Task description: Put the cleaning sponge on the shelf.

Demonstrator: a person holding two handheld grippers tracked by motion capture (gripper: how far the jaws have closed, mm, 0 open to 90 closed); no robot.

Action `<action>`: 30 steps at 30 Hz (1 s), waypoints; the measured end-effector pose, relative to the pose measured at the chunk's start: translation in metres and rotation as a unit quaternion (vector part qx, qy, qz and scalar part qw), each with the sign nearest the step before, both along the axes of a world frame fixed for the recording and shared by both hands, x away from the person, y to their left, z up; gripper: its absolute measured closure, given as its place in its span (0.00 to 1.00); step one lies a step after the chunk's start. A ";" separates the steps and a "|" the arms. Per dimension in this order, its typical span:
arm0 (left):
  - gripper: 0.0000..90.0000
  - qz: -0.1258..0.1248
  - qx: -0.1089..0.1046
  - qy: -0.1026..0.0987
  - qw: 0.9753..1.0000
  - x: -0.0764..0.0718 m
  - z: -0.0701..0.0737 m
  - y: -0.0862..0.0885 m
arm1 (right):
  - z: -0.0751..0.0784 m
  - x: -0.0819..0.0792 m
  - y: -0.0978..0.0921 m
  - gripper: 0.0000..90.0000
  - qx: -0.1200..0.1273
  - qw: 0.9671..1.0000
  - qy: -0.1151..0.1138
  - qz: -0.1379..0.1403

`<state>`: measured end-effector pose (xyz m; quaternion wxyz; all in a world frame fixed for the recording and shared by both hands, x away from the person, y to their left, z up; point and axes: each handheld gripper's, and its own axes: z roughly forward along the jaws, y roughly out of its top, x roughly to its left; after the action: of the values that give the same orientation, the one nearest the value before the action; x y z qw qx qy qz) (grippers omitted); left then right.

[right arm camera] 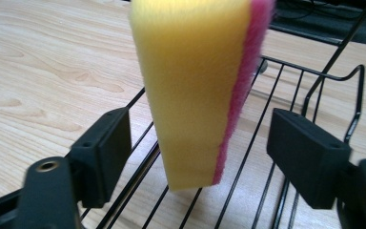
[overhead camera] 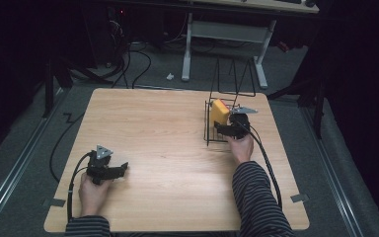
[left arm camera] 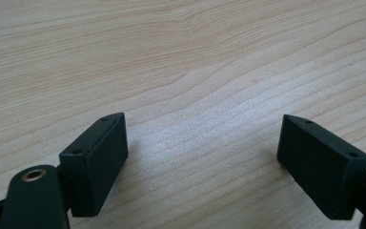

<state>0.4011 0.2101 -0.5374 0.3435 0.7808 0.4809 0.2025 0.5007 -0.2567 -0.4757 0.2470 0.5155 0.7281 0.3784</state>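
A yellow sponge with a pink scouring face (right arm camera: 198, 90) stands on end inside a black wire rack (overhead camera: 216, 129) at the far right of a pale wooden table (overhead camera: 168, 128). The right gripper (right arm camera: 198, 157) sits at the rack with its jaws spread either side of the sponge, touching neither face, probably placed for a grab or a release. The left gripper (left arm camera: 202, 157) rests near left, jaws spread over bare wood, apparently idle.
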 end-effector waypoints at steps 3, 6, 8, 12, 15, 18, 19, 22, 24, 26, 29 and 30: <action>0.20 0.000 0.000 0.000 1.000 0.000 0.000 0.000 | 0.002 -0.002 -0.001 0.23 0.003 1.000 -0.001 0.002; 0.20 0.000 0.000 0.000 1.000 0.000 0.000 0.000 | 0.004 -0.004 -0.002 0.22 0.009 1.000 0.002 0.009; 0.20 0.000 0.000 0.000 1.000 0.000 0.000 0.000 | 0.006 -0.006 -0.001 0.22 0.008 1.000 0.002 0.012; 0.20 0.000 0.000 0.001 1.000 0.000 0.000 0.000 | 0.010 -0.010 -0.002 0.21 0.011 1.000 0.002 0.019; 0.20 0.000 0.000 0.000 1.000 0.000 0.000 0.000 | 0.013 -0.012 -0.001 0.19 0.001 1.000 0.005 0.020; 0.20 0.000 0.000 0.000 1.000 0.000 0.000 0.000 | 0.015 -0.014 -0.003 0.19 0.001 1.000 0.002 0.019; 0.20 0.000 0.000 0.000 1.000 0.000 0.000 0.000 | 0.016 -0.015 -0.004 0.18 0.003 1.000 0.003 0.017; 0.20 0.000 -0.001 0.000 1.000 0.000 0.000 0.000 | 0.019 -0.018 -0.006 0.18 0.006 1.000 0.002 0.020; 0.20 0.000 -0.001 0.000 1.000 0.000 0.000 0.000 | 0.022 -0.021 -0.007 0.18 0.008 1.000 0.000 0.020; 0.20 0.000 -0.001 0.000 1.000 0.000 0.000 0.000 | 0.024 -0.026 -0.009 0.19 0.012 1.000 -0.012 0.017; 0.20 0.000 -0.001 0.000 1.000 0.000 0.000 0.000 | 0.024 -0.032 -0.015 0.19 0.015 1.000 -0.007 0.014; 0.20 0.000 -0.001 0.000 1.000 0.000 0.000 0.000 | 0.024 -0.032 -0.015 0.19 0.015 1.000 -0.007 0.014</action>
<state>0.4011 0.2103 -0.5374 0.3438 0.7809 0.4808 0.2019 0.4691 -0.2717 -0.4516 0.2391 0.5059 0.7278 0.3965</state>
